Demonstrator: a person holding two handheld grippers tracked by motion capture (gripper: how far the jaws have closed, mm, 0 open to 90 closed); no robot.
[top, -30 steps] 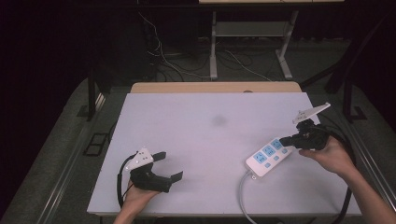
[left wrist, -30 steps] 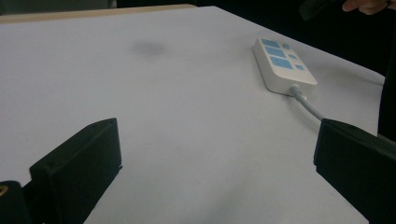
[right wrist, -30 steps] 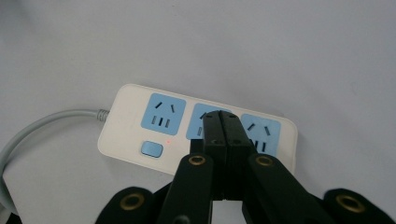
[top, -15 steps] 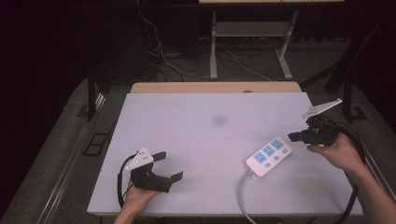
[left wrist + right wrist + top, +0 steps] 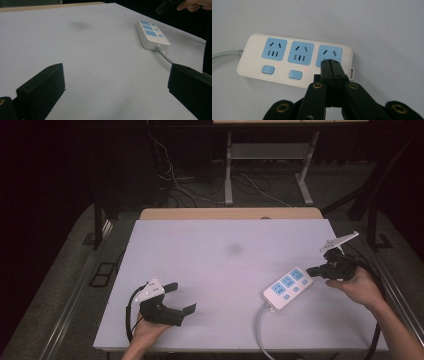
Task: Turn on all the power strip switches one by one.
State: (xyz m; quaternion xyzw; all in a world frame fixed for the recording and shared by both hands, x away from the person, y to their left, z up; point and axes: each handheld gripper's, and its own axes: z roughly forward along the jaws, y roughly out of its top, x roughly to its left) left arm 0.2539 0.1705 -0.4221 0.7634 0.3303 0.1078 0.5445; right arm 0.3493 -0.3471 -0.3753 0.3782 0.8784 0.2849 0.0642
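Pale lavender-white worktop (image 5: 220,265), matte and flat, with a tan wooden edge strip along the far side. Faint dark smudge (image 5: 233,249) near the middle, toward the far half. Toward the right side, lying flat and set at a slant: a white power strip (image 5: 288,286) with three light-blue sockets in a row and light-blue buttons beside them; small red lights beside the two buttons that can be seen in the right gripper view. Grey cable (image 5: 262,330) leaving the strip's near end, curving across the surface and over the near edge. Near the left front corner, the left gripper (image 5: 179,297) low against the surface, whether touching or just above unclear.
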